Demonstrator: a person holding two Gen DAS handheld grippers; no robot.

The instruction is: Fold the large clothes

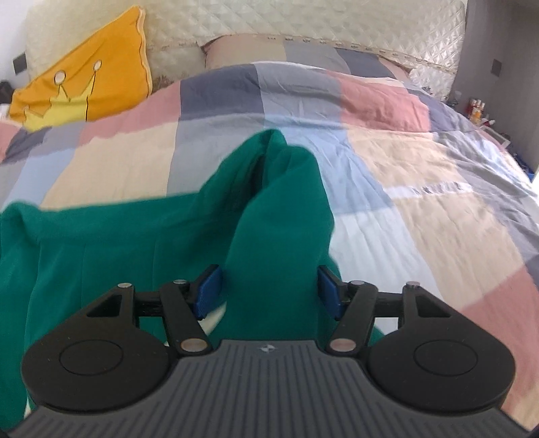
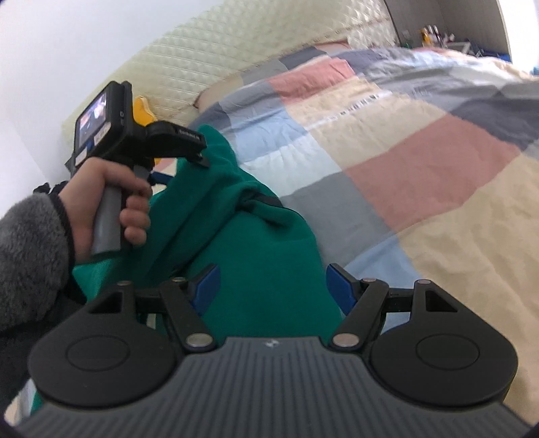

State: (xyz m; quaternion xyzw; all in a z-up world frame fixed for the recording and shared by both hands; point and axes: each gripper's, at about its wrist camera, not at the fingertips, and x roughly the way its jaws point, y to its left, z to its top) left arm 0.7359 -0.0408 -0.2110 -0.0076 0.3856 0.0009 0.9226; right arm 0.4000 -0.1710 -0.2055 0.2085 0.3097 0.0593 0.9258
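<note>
Closest to us, both claws are spread wide with green fabric bunched between the blue pads, and neither looks clamped on anything. The left claw point(image 1: 269, 289) has a raised fold of the green garment point(image 1: 141, 242) sitting in its gap, pads apart from the cloth as far as we can see. Same deal for the right claw point(image 2: 274, 289): jaws wide, fabric filling the space between them, no grip.

In the right wrist view, our left hand point(image 2: 111, 202) and its fuzzy grey sleeve point(image 2: 30, 256) crowd the left side, wrapped round the other gripper's handle, and that blocks part of the garment behind it.

The garment's a plain teal-green thing, fleecy-looking, rumpled into thick ridges with a dark trimmed opening point(image 2: 266, 202) showing. It lies on the near side of the bed, on top of a patchwork quilt point(image 1: 421, 188) in pink, cream, blue and grey blocks.

Further back we've got a yellow crown cushion point(image 1: 91, 74) leaning on the quilted cream headboard point(image 1: 303, 23), with some small bottles point(image 1: 476, 109) off at the far right.
</note>
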